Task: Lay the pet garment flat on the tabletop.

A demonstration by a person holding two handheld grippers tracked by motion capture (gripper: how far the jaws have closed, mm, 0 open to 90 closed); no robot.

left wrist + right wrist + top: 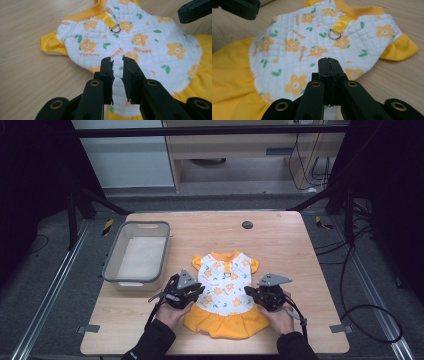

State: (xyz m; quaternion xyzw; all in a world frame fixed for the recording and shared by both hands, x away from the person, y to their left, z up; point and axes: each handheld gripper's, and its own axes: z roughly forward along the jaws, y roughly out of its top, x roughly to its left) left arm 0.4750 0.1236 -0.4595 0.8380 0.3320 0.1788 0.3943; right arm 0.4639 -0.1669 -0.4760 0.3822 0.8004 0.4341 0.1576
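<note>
Your left gripper [192,292] sits at the left edge of the small pet dress [226,290], which lies flat on the wooden table [280,245] between your two tools. In the left gripper view the jaws stand slightly parted, a narrow gap between them, with the white quilted fabric [140,47] directly under and ahead of the tips; I cannot tell whether they touch the cloth. Beyond those jaws you see the yellow strap with its metal ring [115,28], and farther off the yellow collar.

Your right gripper [257,294] is at the dress's opposite edge. In the right gripper view its jaws are pressed together with no gap, and the quilted panel [294,45] with orange flowers runs under them; whether any fabric is pinched between them I cannot tell. The ring [334,33] lies ahead of the tips, a yellow sleeve [402,48] off to their right, and the yellow skirt [229,72] spreads to their left.

A grey bin [137,252] stands just beyond your left gripper, apart from the dress.
</note>
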